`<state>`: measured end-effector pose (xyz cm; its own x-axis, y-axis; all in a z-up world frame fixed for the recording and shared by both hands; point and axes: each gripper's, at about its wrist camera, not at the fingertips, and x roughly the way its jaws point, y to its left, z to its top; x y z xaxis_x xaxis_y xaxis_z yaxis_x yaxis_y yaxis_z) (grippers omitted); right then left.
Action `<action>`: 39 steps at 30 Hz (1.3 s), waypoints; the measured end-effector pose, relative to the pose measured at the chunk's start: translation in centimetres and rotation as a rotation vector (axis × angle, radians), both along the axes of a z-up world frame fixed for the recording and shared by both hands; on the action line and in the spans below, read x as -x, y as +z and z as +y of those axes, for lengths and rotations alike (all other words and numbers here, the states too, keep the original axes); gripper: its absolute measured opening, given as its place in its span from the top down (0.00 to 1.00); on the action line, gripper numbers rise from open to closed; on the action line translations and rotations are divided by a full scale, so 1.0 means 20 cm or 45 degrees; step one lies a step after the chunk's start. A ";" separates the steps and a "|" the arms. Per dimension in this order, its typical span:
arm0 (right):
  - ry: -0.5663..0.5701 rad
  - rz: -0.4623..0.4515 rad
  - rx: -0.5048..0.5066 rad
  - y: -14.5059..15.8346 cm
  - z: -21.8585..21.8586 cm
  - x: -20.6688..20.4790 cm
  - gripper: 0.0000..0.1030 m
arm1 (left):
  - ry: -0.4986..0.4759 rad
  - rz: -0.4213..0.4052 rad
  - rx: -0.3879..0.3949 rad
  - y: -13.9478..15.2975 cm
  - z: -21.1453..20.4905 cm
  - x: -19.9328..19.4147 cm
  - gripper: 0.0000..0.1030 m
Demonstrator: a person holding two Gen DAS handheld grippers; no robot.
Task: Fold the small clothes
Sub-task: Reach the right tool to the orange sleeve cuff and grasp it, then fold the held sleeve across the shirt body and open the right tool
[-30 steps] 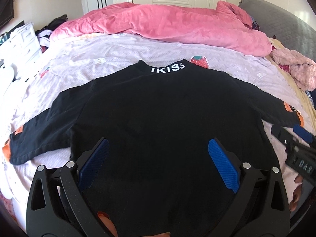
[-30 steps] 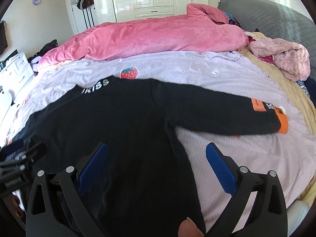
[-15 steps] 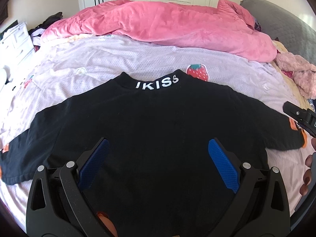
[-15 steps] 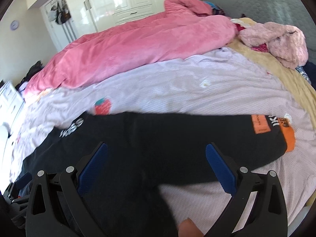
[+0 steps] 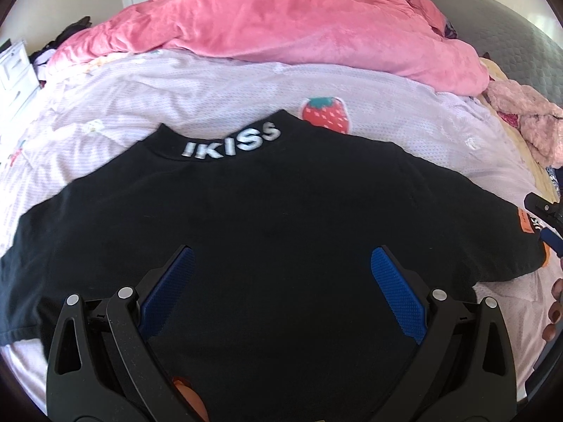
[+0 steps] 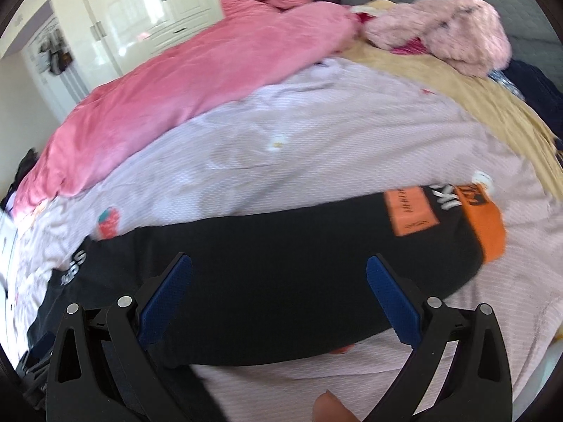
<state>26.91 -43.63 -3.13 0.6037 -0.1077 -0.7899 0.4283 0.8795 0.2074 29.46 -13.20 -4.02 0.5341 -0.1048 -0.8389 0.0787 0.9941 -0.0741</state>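
1. While our left gripper [image 5: 281, 288] hangs with its blue pads spread wide and nothing between them, we see the black top [image 5: 267, 218] laid flat across the lower half of the left wrist view, its white-lettered collar toward the middle of the frame.
2. Our right gripper [image 6: 279, 299] is likewise spread apart and empty, hovering over the top's right sleeve [image 6: 299, 256], whose orange cuff [image 6: 487, 228] lies at the right of that view.
3. Under the top we see a lilac bedsheet [image 5: 228, 88] with a strawberry patch [image 5: 325, 114] just beyond the collar.
4. Across the upper part of both views lies a bunched pink duvet [image 5: 281, 24], well apart from the top.
5. A fluffy pale pink garment [image 6: 450, 31] sits in the upper right of the right wrist view, on a tan blanket [image 6: 492, 105].
6. White wardrobe doors [image 6: 133, 17] stand at the upper left there.
7. Nothing lies on the top or sleeve; we see no containers.
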 end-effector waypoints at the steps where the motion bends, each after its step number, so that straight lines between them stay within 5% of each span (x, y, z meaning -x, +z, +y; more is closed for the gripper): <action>1: -0.031 0.009 0.001 -0.02 -0.04 0.01 0.04 | -0.005 0.004 0.014 -0.01 -0.02 0.00 0.08; 12: -0.490 0.026 -0.161 -0.18 -0.44 0.20 0.04 | -0.143 0.005 -0.013 -0.09 -0.25 0.01 0.08; 20: -0.624 0.040 -0.193 -0.30 -0.58 0.19 0.05 | -0.160 0.001 -0.002 -0.12 -0.27 0.02 0.08; 21: -0.632 0.030 -0.184 -0.30 -0.58 0.19 0.09 | -0.161 -0.002 0.002 -0.12 -0.27 0.02 0.08; 23: -0.660 0.029 -0.122 -0.28 -0.57 0.18 0.46 | -0.162 -0.003 -0.003 -0.12 -0.26 0.04 0.08; 24: -0.640 0.006 -0.114 -0.27 -0.56 0.18 0.52 | -0.163 -0.002 0.002 -0.12 -0.25 0.05 0.08; 26: -0.614 -0.040 -0.100 -0.24 -0.56 0.17 0.82 | -0.163 -0.004 0.016 -0.11 -0.23 0.06 0.08; 31: -0.401 -0.177 -0.059 -0.09 -0.36 0.13 0.86 | -0.110 -0.047 0.065 -0.05 -0.12 0.12 0.08; 39: 0.189 -0.312 -0.051 0.09 0.27 -0.02 0.88 | 0.048 -0.059 0.176 0.00 0.14 0.16 0.08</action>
